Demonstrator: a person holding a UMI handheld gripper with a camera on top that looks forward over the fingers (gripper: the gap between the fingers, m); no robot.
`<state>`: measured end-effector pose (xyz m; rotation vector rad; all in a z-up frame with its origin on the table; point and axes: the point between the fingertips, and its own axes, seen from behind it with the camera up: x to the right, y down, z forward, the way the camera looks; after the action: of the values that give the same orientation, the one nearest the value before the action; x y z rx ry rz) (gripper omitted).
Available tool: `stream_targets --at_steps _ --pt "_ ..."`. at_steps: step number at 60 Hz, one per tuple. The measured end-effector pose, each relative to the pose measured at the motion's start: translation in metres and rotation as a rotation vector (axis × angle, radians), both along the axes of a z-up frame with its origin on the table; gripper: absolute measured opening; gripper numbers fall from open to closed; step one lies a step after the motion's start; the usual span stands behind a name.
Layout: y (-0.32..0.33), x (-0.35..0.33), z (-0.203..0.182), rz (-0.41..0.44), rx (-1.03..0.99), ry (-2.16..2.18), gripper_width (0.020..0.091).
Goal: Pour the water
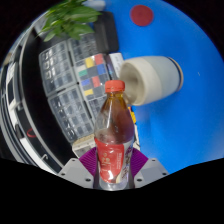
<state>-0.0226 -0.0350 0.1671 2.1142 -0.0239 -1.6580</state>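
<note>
Between my gripper's (112, 172) fingers: bottle (113, 135), red cap, upright, clamped by both purple pads (86, 158). Its base is hidden. Beyond it a white cup (150, 78) lies sideways on the blue table (195, 45); its opening faces away.

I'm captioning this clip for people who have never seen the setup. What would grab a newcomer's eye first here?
First, the clear bottle with its red cap and red label, upright and held in the claw, whose purple pads press on it from both sides. Just beyond it a pale cup lies tipped on its side on the bright blue surface. A green plant sits farther back, above a colour checker card.
</note>
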Motion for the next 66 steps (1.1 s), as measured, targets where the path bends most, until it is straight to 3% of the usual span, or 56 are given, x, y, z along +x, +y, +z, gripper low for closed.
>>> stream_targets --at_steps 5,19,30,34,40,62,63,66 --pt "0.007 0.003 0.011 0.04 0.187 0.058 0.0406" --pt "0.102 -0.004 0.075 0.056 1.01 0.273 0.0409" --pt "0.203 -0.009 0.093 -0.074 1.492 0.282 0.0408" --pt "0.239 -0.01 0.08 -0.107 1.634 0.247 0.0408" --pt "0.277 -0.012 0.05 -0.074 1.784 0.187 0.0407" --pt "0.324 -0.02 -0.083 0.084 1.892 0.083 0.0416" --pt "0.324 -0.022 -0.074 0.041 1.904 0.119 0.0425" --pt "0.324 -0.02 -0.076 0.031 1.9 0.137 0.042"
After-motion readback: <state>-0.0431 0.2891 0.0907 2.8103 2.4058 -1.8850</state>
